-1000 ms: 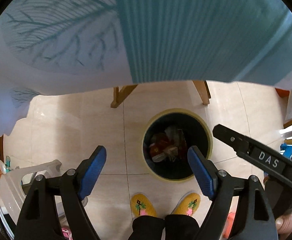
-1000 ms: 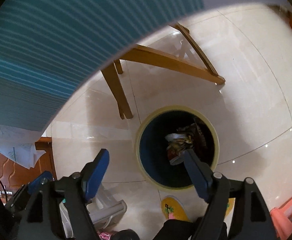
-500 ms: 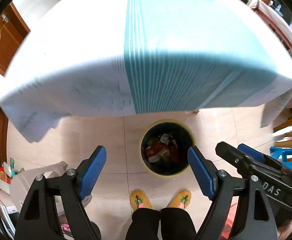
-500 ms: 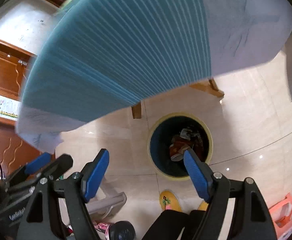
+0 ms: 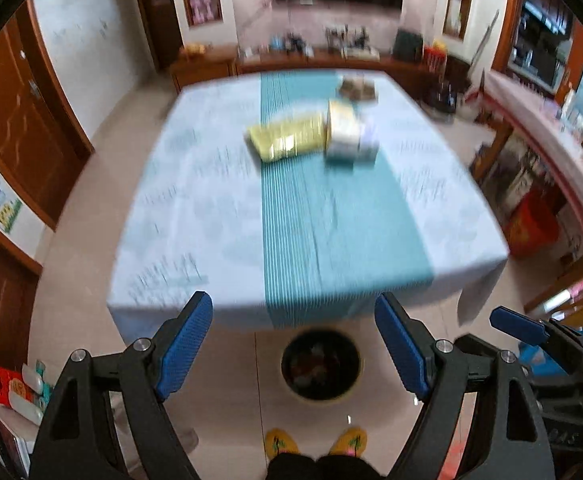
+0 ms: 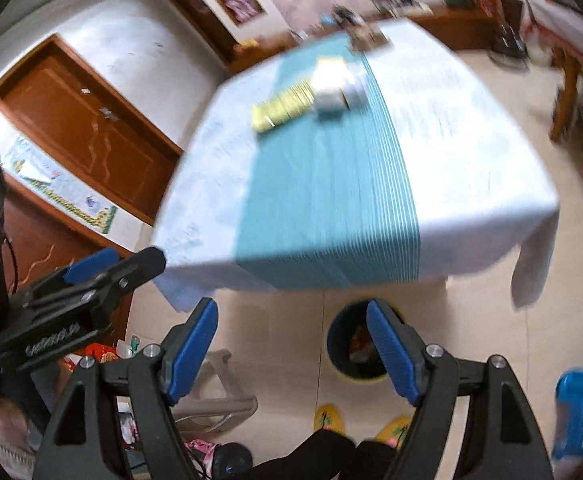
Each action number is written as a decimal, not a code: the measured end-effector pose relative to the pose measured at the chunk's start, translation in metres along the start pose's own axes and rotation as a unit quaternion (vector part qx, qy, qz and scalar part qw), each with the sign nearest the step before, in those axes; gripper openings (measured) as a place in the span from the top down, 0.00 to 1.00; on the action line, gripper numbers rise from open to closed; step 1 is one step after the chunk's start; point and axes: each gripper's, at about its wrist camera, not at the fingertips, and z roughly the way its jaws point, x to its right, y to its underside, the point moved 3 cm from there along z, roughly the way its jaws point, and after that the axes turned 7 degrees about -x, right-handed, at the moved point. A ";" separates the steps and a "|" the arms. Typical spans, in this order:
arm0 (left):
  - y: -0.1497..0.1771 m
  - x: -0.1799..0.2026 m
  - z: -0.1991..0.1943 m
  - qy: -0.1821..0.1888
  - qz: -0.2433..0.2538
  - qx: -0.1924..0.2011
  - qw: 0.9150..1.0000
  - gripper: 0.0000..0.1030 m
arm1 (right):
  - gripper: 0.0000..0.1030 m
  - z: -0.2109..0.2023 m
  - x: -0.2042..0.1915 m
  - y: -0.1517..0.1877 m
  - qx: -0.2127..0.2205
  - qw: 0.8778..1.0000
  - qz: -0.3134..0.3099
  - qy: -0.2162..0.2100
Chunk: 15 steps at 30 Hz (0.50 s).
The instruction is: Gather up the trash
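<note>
Left wrist view, change: left tool (image 5: 293, 344) has risen from over the trash bin (image 5: 320, 366) to above the surface (image 5: 195, 208); fingers spread, empty.
Left wrist view, trash: yellow packet (image 5: 287, 140) and white carton (image 5: 345, 132) lie far on the teal runner (image 5: 331, 220).
Right wrist view, change: right tool (image 6: 291, 352) likewise lifted, spread, holding nothing; bin (image 6: 353, 354) near, on the floor.
Meaning: drop apparently done; next pickup waits on the surface.

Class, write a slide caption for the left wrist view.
Open left gripper above the trash bin, facing yellow packet on the table.
</note>
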 end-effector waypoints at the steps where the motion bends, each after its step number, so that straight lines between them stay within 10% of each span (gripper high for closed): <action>1: -0.011 -0.001 -0.020 -0.001 -0.001 0.013 1.000 0.20 | 0.25 -0.012 -0.006 -0.005 0.013 1.000 -0.013 -0.002; 7: -0.041 0.010 -0.075 -0.018 0.002 0.079 0.997 0.20 | 0.25 -0.072 -0.025 -0.029 0.090 0.992 -0.085 0.004; 15: -0.055 0.011 -0.068 0.010 0.008 0.050 0.999 0.21 | 0.25 -0.082 -0.020 -0.052 0.108 0.990 -0.090 0.002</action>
